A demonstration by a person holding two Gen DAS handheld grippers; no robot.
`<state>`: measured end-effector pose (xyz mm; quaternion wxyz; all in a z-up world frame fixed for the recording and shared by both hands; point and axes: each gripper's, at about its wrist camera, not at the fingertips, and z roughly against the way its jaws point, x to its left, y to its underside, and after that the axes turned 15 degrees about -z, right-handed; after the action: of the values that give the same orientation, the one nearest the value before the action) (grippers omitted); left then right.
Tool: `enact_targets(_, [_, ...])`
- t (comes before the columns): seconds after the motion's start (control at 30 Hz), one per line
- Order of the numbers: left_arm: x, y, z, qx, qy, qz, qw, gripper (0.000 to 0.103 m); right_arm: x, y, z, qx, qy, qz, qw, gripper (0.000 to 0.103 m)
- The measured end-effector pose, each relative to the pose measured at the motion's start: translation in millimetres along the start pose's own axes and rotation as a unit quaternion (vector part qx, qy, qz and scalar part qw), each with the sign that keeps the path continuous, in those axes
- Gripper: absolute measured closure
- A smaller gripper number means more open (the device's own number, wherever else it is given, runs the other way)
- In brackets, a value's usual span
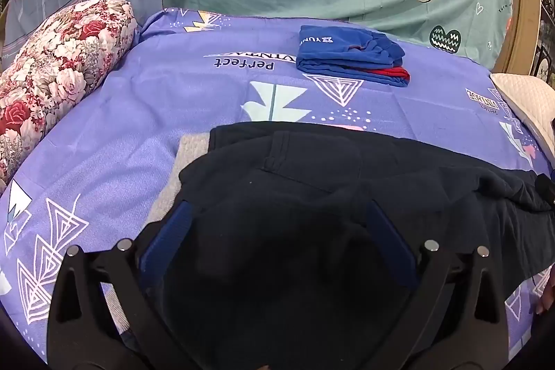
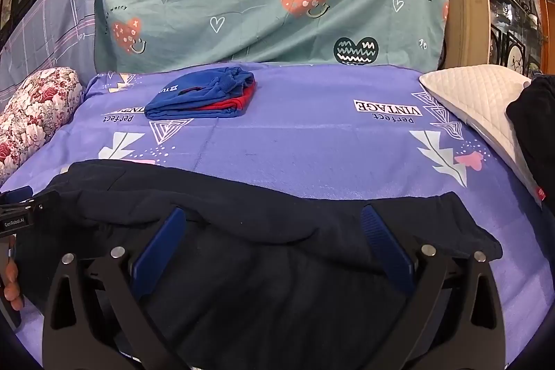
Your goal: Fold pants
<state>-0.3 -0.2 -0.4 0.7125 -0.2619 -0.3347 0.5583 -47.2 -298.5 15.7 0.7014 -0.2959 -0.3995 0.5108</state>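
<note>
Dark navy pants [image 1: 312, 182] lie across the near part of the purple bed sheet [image 1: 173, 85], partly folded; they also show in the right wrist view [image 2: 277, 231]. My left gripper [image 1: 277, 207] is open, with its blue fingers spread over the pants' left end. My right gripper [image 2: 274, 214] is open over the pants' right end. The left gripper's body [image 2: 20, 214] shows at the far left of the right wrist view.
A folded blue and red garment [image 1: 350, 58] lies at the back of the bed, also in the right wrist view [image 2: 204, 96]. A floral bolster [image 1: 52, 78] lies left, a white quilted pillow [image 2: 478, 99] right. Something grey [image 1: 190, 155] lies under the pants.
</note>
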Motion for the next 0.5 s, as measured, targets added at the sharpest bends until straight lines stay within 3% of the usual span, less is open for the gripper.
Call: enact_targets(0.5, [0.5,1.8,0.2,0.002,0.000,0.000,1.0000,0.002,-1.2,-1.2,-1.1,0.004,0.001,-0.005,1.000,0.001])
